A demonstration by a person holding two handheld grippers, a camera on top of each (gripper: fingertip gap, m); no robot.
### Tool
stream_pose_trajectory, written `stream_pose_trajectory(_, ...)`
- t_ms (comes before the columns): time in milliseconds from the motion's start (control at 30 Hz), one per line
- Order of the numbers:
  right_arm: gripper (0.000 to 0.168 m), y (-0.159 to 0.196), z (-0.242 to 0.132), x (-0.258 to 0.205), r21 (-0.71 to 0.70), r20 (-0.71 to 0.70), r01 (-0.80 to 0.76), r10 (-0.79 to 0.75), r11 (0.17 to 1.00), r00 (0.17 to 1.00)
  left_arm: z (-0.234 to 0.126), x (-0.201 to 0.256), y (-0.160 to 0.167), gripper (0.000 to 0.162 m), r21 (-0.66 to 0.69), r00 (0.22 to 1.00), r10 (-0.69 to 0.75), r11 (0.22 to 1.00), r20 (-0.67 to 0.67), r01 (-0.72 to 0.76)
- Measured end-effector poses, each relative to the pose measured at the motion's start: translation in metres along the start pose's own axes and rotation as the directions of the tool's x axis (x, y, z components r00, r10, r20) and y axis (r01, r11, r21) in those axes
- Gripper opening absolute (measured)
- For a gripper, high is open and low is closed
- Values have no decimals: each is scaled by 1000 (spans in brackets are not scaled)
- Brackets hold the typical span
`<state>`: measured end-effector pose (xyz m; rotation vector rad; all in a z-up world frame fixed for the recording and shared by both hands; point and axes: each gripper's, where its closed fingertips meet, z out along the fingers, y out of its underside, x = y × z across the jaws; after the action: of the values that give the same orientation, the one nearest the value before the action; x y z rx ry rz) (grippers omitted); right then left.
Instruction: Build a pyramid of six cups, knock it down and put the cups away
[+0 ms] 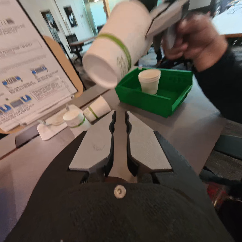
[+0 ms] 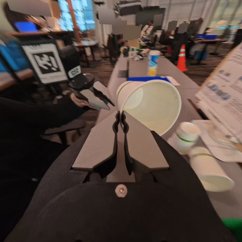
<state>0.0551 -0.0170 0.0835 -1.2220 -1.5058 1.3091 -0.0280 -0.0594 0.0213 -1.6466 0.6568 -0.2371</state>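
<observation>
My right gripper [image 2: 120,112] is shut on the rim of a white paper cup with a green band [image 2: 150,104] and holds it in the air, tilted. The left wrist view shows that cup [image 1: 111,52] above the table, base toward the camera, near a green bin [image 1: 150,104]. The bin holds an upright stack of cups [image 1: 149,81]. Two more cups [image 1: 73,119] [image 1: 96,108] are toppled on the grey table by the sign stand; they also show in the right wrist view [image 2: 186,136] [image 2: 208,171]. My left gripper [image 1: 120,113] is slightly open and empty, low over the table.
A printed sign board [image 1: 32,65] on a clear stand stands at the table's left. Farther along the table are a tall canister [image 2: 153,62] and a flat blue item [image 2: 144,79]. An orange cone [image 2: 182,58] and people stand beyond. The table's edge runs close on the right of the left wrist view. My right fingertips sit around 12 centimetres from my left ones.
</observation>
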Motion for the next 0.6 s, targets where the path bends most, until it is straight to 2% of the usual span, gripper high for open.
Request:
stream_pose_trajectory(67,0,4,-25,24,-94,-215,80,-99,992,972,13,-14,37,22,-113,999,-38,993,27,41)
stream_pose_trajectory(200,0,16,-96,60,-307,-536,100,-259,946,804,35,-48,128,37,-355,989,-80,927,124,119)
stream_pose_trajectory(333,0,41,-149,74,-464,-649,-17,-327,886,687,42,-69,194,41,-500,976,-109,845,191,192)
stream_pose_trajectory(467,0,68,-168,78,-524,-657,-135,-298,841,692,49,-70,222,41,-538,968,-163,808,190,241)
stream_pose_trajectory(600,0,91,-187,89,-565,-698,-258,-287,784,656,51,-70,240,41,-551,964,-179,793,197,259)
